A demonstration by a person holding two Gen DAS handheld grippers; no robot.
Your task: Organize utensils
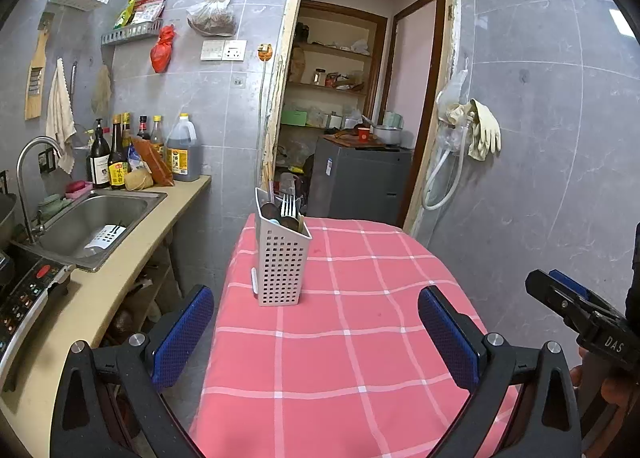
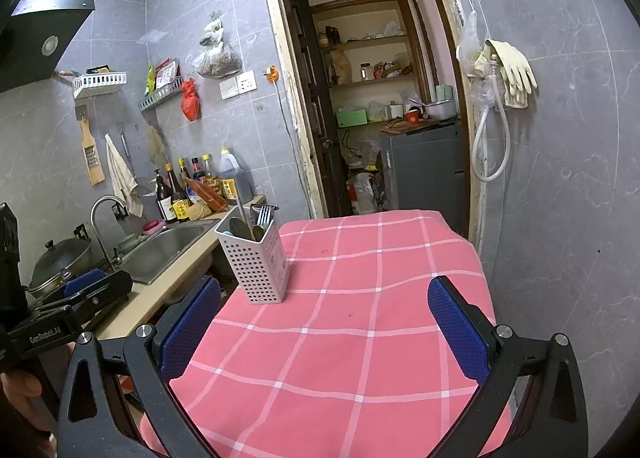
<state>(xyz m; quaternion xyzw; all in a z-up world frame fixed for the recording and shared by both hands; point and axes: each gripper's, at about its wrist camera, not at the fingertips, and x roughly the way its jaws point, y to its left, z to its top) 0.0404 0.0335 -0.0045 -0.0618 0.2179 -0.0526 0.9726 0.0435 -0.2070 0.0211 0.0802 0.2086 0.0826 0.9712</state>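
A white perforated utensil holder (image 1: 280, 262) stands upright on the pink checked tablecloth (image 1: 360, 338), near its far left edge. It holds forks (image 1: 289, 205), spoons and chopsticks. It also shows in the right wrist view (image 2: 258, 264) with forks (image 2: 264, 214) and spoons in it. My left gripper (image 1: 316, 308) is open and empty, above the near part of the table, short of the holder. My right gripper (image 2: 326, 302) is open and empty, to the right of the holder. The right gripper's tip shows at the left wrist view's right edge (image 1: 560, 294).
A counter (image 1: 120, 278) with a steel sink (image 1: 96, 226), faucet, sauce bottles (image 1: 120, 154) and a cooktop runs along the left. A wok (image 2: 60, 258) sits by the sink. A doorway (image 1: 360, 98) to a pantry lies behind the table. Gloves and a hose hang on the right wall (image 1: 480, 130).
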